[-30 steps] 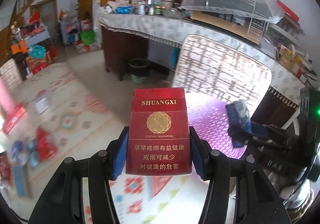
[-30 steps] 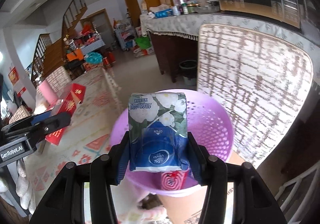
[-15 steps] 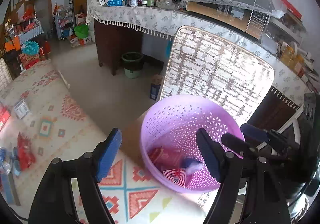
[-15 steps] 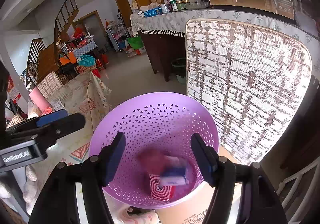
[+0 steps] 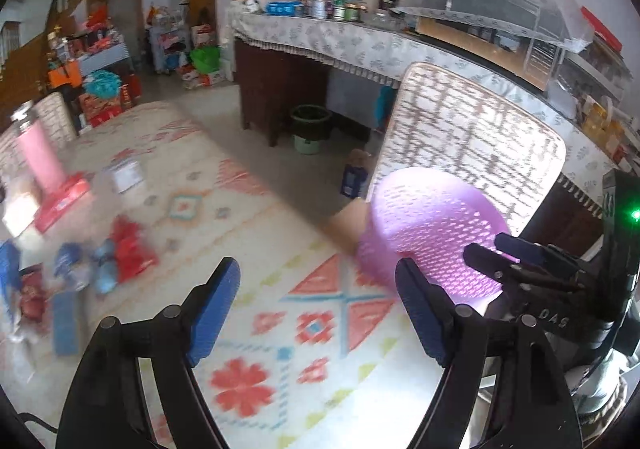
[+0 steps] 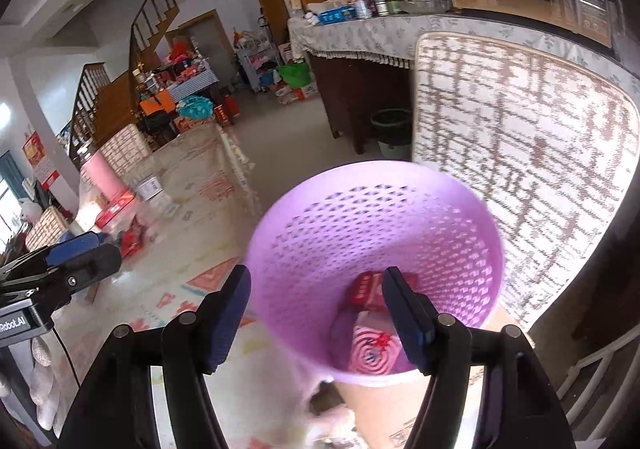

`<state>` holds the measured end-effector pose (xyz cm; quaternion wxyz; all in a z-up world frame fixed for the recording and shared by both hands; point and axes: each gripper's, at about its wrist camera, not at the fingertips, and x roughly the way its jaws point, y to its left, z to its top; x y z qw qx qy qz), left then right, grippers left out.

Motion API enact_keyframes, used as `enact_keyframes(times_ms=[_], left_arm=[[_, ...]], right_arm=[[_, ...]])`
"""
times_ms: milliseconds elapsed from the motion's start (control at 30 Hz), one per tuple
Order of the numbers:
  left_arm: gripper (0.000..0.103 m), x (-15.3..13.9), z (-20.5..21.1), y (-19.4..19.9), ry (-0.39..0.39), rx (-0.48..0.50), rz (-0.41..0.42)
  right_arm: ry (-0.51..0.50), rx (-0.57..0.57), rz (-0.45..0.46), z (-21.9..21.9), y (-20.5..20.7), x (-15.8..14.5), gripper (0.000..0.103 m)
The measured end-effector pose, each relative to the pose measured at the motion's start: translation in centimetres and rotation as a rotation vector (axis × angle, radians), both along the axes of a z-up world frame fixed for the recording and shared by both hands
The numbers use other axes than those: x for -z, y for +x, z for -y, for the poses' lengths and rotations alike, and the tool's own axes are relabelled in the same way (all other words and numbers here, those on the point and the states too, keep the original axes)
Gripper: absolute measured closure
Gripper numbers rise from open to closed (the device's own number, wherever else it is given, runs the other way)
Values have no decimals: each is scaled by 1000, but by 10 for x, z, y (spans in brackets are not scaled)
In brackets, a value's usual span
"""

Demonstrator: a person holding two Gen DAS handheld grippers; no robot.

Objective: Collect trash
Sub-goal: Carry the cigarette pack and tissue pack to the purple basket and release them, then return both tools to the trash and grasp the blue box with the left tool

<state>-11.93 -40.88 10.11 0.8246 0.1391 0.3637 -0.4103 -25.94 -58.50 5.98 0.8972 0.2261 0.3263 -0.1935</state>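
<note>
The purple mesh basket (image 6: 360,217) stands on a cardboard box (image 6: 400,409), with a red cigarette box (image 6: 366,289) and a pink spiral-print packet (image 6: 372,349) lying inside. My right gripper (image 6: 316,277) hovers open over the basket's near rim with nothing between its fingers. My left gripper (image 5: 316,273) is over the patterned tablecloth (image 5: 280,329), just left of the basket (image 5: 432,233); its jaws are opening and empty. Blurred red wrappers (image 5: 130,249) and blue wrappers (image 5: 66,313) lie on the cloth at the far left.
A woven chair back (image 5: 472,145) rises right behind the basket. A pink bottle (image 5: 38,157) stands on a red box at the table's far left. A cloth-covered counter (image 5: 360,41) with jars and a floor bin (image 5: 312,129) lie beyond.
The left gripper let go of the red cigarette box and the right let go of the tissue pack; both dropped into the basket. The left gripper has since swung left over the table.
</note>
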Motion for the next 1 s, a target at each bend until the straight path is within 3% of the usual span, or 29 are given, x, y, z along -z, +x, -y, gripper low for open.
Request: enact_keyframes(times_ms=[167, 300, 433, 533, 633, 800, 1000], left_arm=[[24, -5, -65, 26, 2, -116, 30], [24, -5, -130, 62, 28, -277, 50], [23, -3, -192, 101, 43, -439, 24], [15, 1, -235, 130, 30, -479, -23], [14, 3, -270, 153, 1, -526, -49], [14, 3, -301, 188, 0, -601, -10], [14, 16, -288, 231, 61, -582, 0]], right_arm=[[-1, -68, -10, -38, 18, -1, 28], [14, -137, -17, -74, 39, 2, 27], [28, -203, -28, -106, 63, 8, 26], [34, -257, -45, -133, 80, 13, 26], [35, -299, -65, -155, 93, 19, 26], [40, -342, -97, -179, 111, 30, 25], [67, -361, -130, -188, 127, 43, 25]])
